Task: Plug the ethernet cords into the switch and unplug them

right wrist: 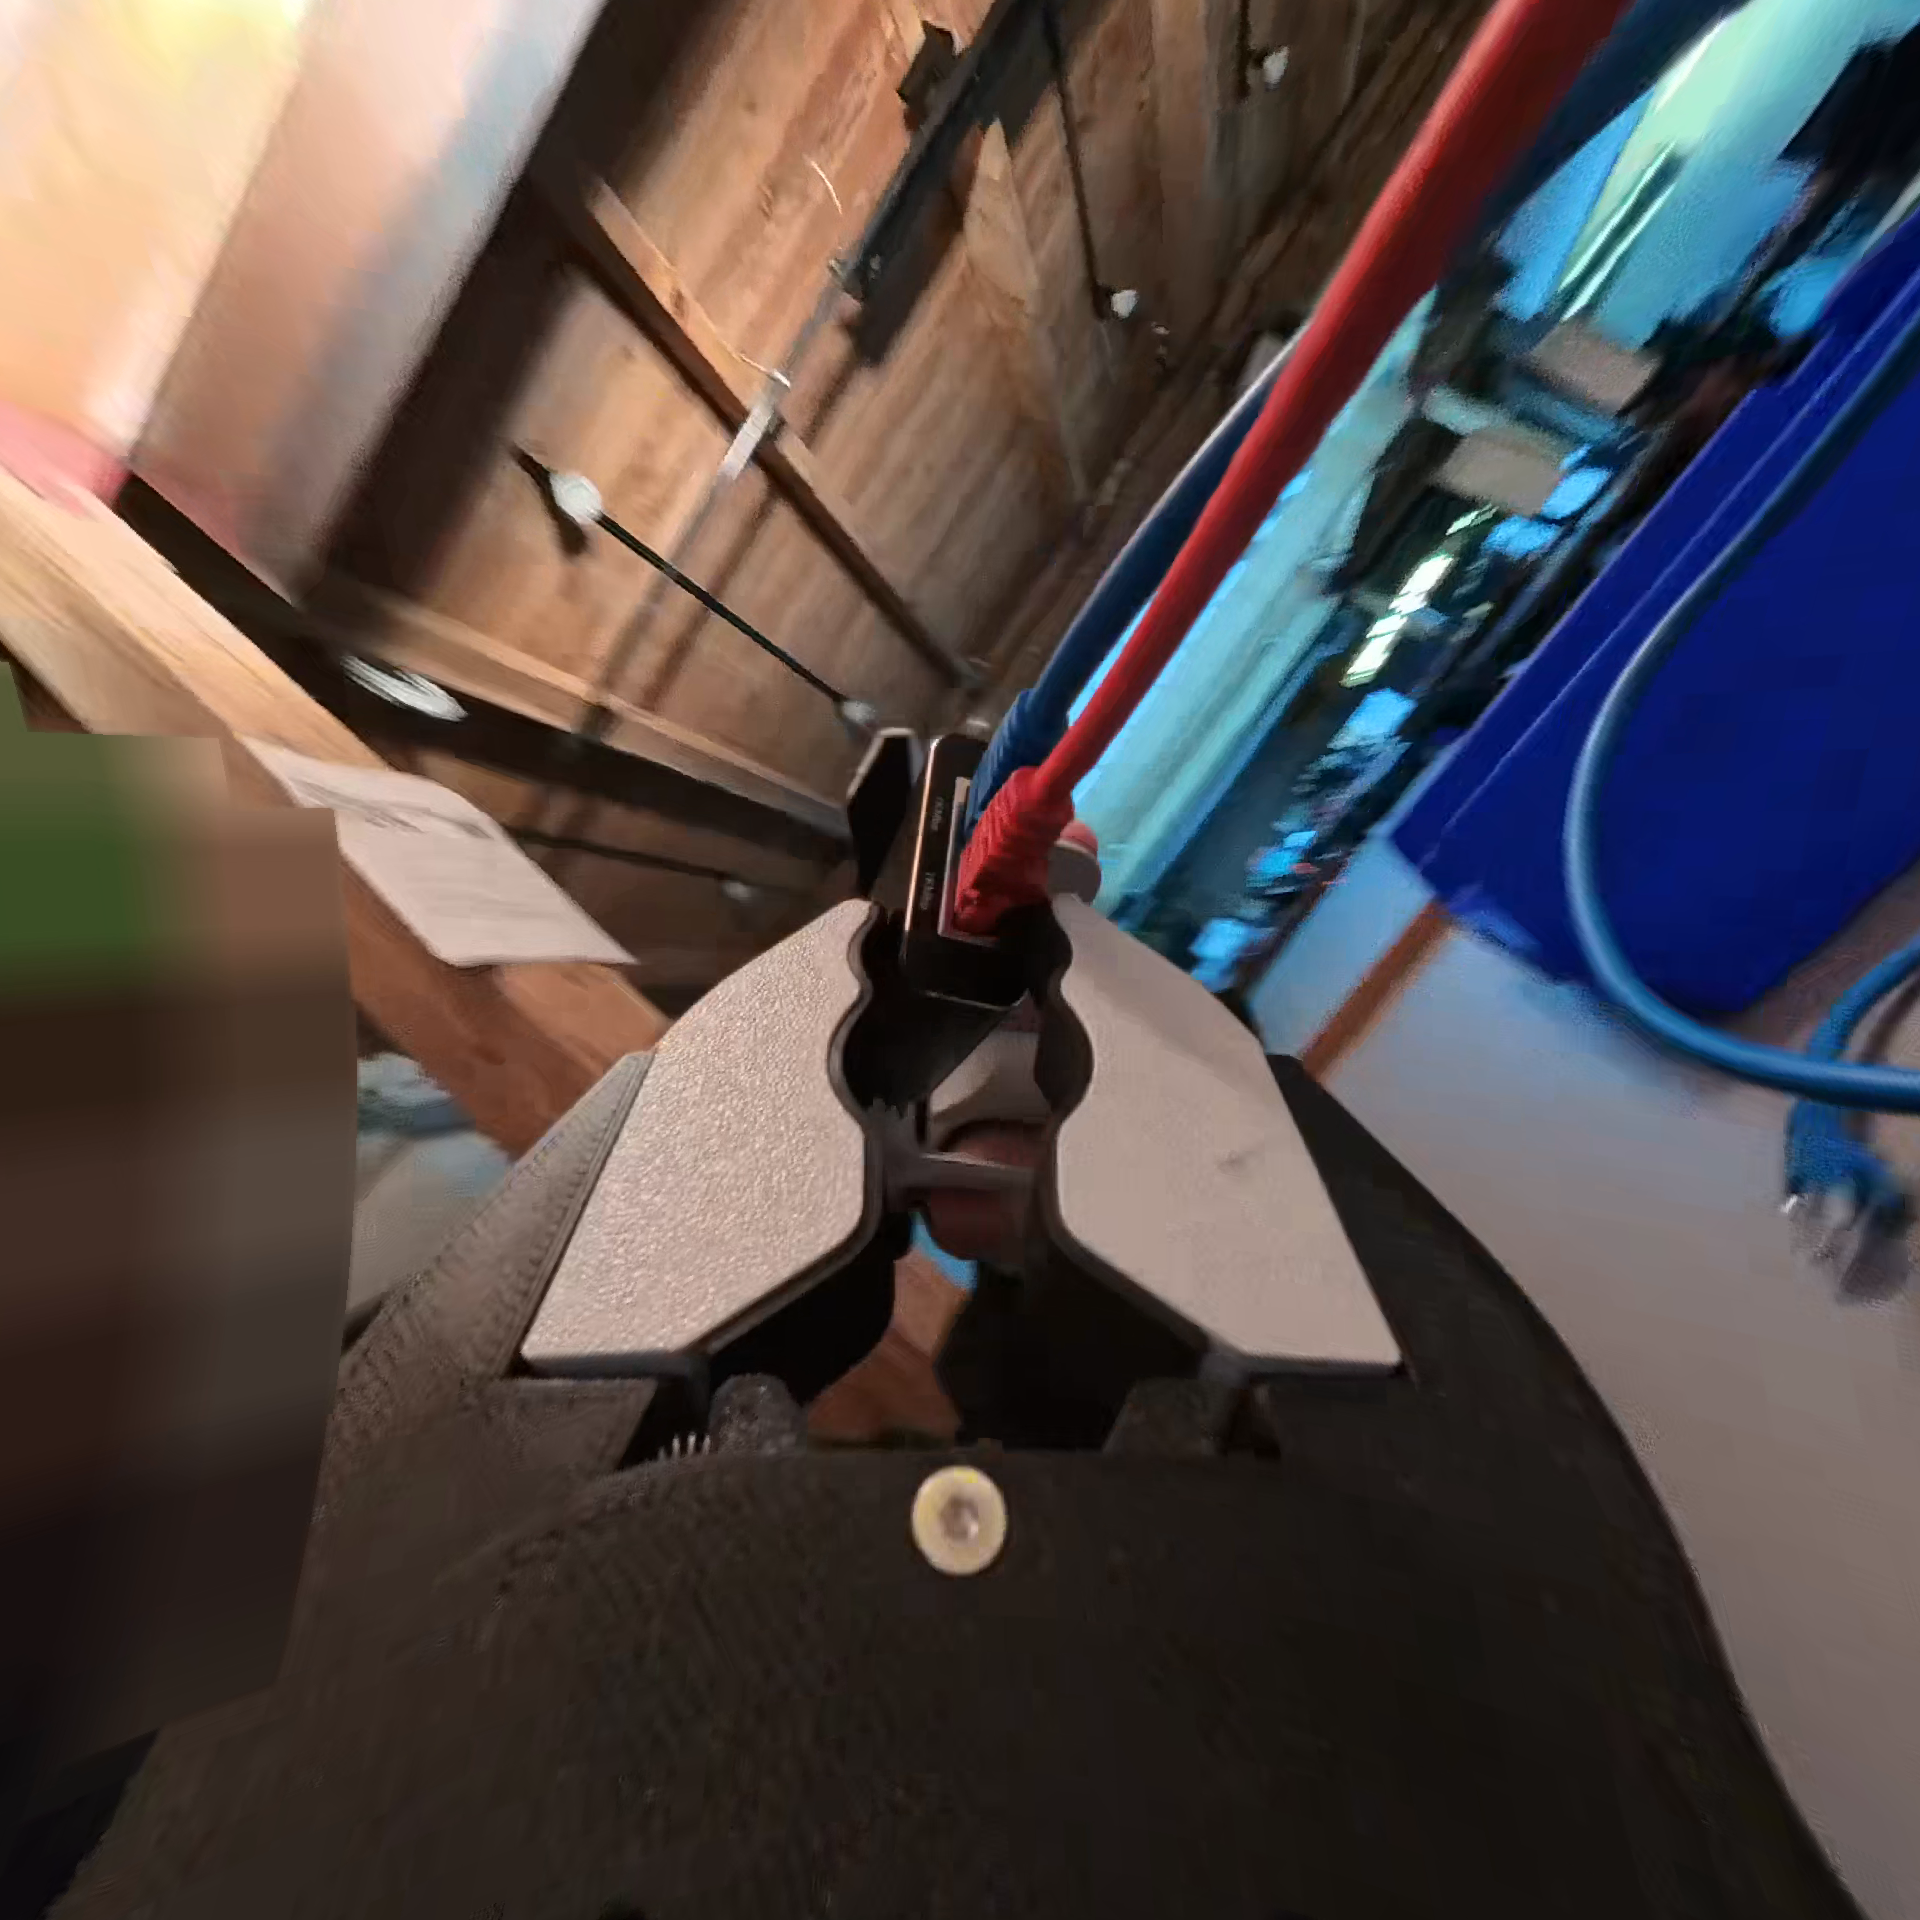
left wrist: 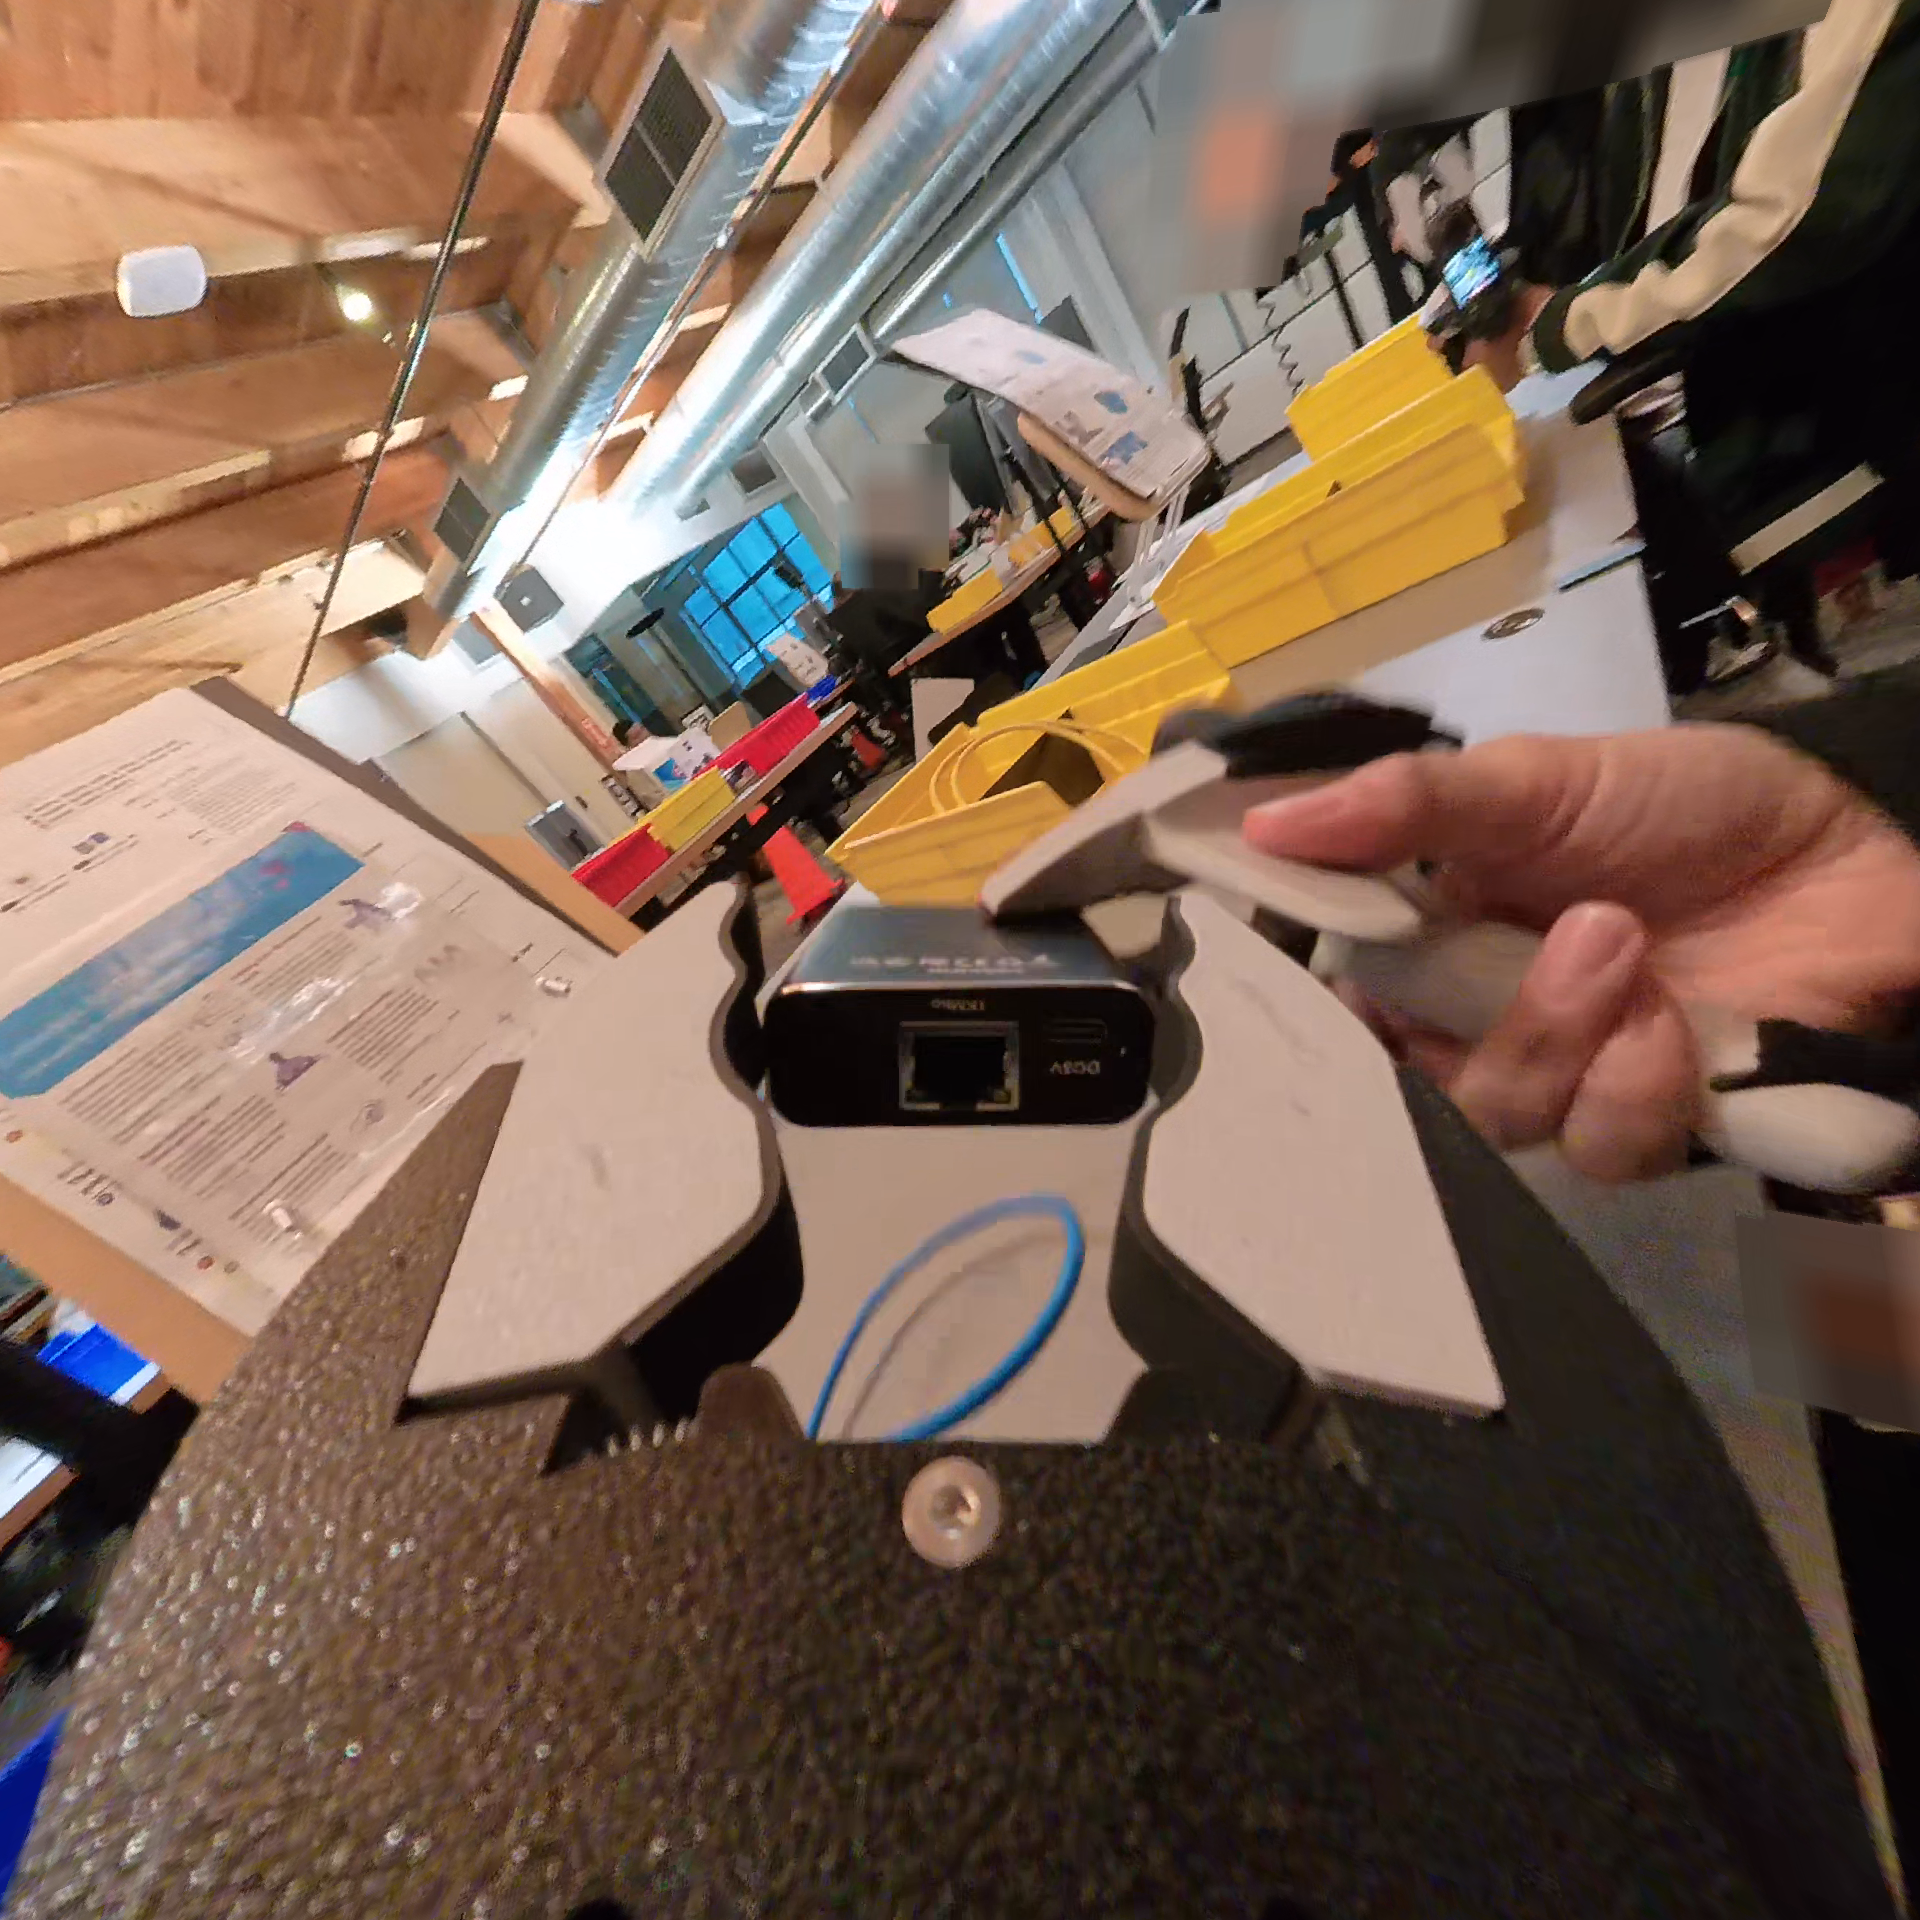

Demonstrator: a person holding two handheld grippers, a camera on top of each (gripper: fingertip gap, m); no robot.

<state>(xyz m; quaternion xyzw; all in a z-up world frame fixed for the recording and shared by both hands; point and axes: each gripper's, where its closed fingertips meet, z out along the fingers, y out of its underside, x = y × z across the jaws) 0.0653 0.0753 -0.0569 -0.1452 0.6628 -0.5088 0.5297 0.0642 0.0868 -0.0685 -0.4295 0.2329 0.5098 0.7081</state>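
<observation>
Switch: the small black box-shaped ethernet switch (left wrist: 956,1029) is lifted off the table, clamped between the grey fingertips of the left gripper (left wrist: 961,1039), its one-port end face turned toward that camera.
Empty port: the single socket (left wrist: 958,1068) on that face has nothing in it.
Plugged cords: in the right wrist view a red ethernet cord (right wrist: 1226,540) sits with its moulded red plug (right wrist: 1010,852) in a port on the far face of the switch (right wrist: 935,873); a dark blue cord (right wrist: 1101,592) runs to the port beside it.
Left fingers: pinching the switch by its two sides.
Right gripper (right wrist: 961,971): fingers drawn close at the switch end where the red plug enters; whether they actually press on the plug or the case, I cannot tell.
Right hand: a bare hand (left wrist: 1621,935) holds that gripper's handle, just beside the switch.
Spare cord: a light blue ethernet cord (right wrist: 1642,935) lies loose on the white table (right wrist: 1558,1195) near a blue plastic bin (right wrist: 1766,727).
Step in hand: most likely working the red plug, seating or releasing it.
Next move: calls for a steady left hold while the right grips the plug boot, depresses the latch tab, and moves straight along the port axis.
</observation>
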